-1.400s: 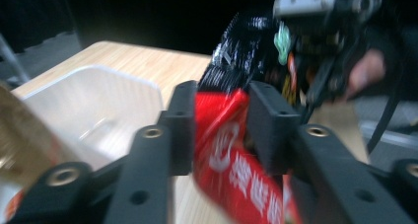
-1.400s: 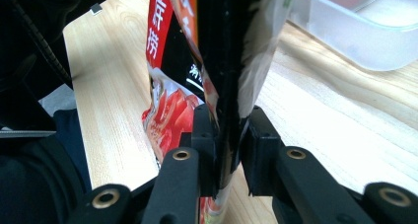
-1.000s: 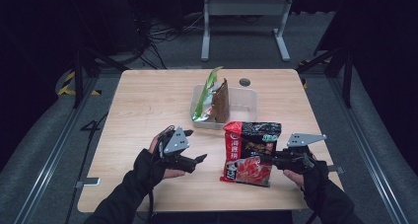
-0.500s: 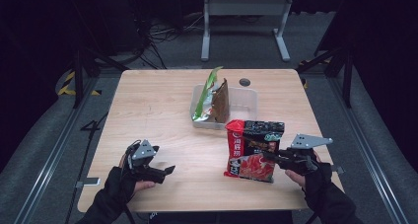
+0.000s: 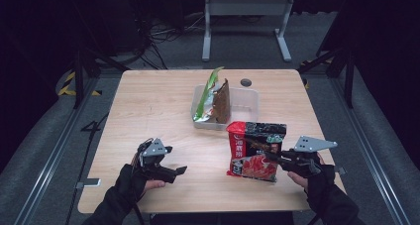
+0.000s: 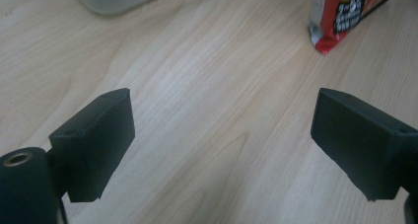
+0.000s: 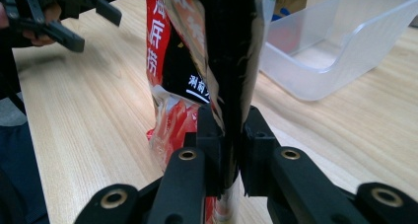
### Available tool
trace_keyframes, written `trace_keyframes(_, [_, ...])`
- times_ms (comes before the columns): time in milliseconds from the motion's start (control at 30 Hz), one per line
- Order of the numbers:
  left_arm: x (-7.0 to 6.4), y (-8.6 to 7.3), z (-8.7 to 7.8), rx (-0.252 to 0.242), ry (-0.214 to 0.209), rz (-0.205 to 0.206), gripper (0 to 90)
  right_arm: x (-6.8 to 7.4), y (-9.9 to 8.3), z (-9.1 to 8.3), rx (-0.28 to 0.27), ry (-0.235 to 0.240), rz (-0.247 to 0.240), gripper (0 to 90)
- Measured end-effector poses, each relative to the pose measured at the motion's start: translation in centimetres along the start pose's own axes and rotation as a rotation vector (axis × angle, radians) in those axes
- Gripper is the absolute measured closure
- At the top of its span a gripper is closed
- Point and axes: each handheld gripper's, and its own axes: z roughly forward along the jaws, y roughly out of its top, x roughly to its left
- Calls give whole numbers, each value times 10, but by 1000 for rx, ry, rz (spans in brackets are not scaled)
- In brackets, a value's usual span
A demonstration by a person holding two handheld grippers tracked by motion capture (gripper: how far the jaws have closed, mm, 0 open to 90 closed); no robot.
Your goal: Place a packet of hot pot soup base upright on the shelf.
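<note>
The left gripper (image 5: 171, 171) had been drawn back toward the near left of the table since a second before, away from the red noodle packet (image 5: 256, 149) it had hovered beside; its jaws were seen spread wide over bare wood, holding nothing. The packet had meanwhile been tipped up and lifted slightly at the near right, its right edge pinched between the closed jaws of the right gripper (image 5: 271, 158), as was confirmed in the right gripper view. From this it was judged that the packet had been handed over to one gripper alone and was being readied for the clear plastic container (image 5: 238, 107) just beyond it, where a green packet (image 5: 207, 95) and a brown packet (image 5: 222, 102) were already stood upright at the left end.

The table (image 5: 148, 111) was of pale wood grain, with a small round hole (image 5: 245, 82) near its far edge. Beyond it a dark room was seen, with grey carpet, floor rails at both sides, tangled cables and a white metal frame (image 5: 247, 17) at the far side.
</note>
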Motion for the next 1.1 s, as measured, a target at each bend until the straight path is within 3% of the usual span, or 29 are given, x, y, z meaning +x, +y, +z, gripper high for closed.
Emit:
trace_keyframes(100, [8, -5, -2, 8, 25, -22, 104, 0, 2, -4, -19, -14, -2, 815])
trace_keyframes(300, [23, -13, -13, -40, 50, -82, 103, 2, 9, -10, -57, -56, -4, 816])
trace_keyframes(433, [25, -19, -17, -26, 109, -76, 96, 3, 16, -11, -78, -99, -8, 816])
trace_keyframes(533, [25, -21, -17, -18, 124, -57, 96, 6, 23, -12, -87, -139, -21, 815])
trace_keyframes(733, [26, -23, -17, -9, 114, -63, 97, 8, 36, -14, -122, -225, -30, 815])
trace_keyframes(1100, [25, -22, -15, -15, 92, -64, 96, 4, 61, -11, -189, -385, 12, 815])
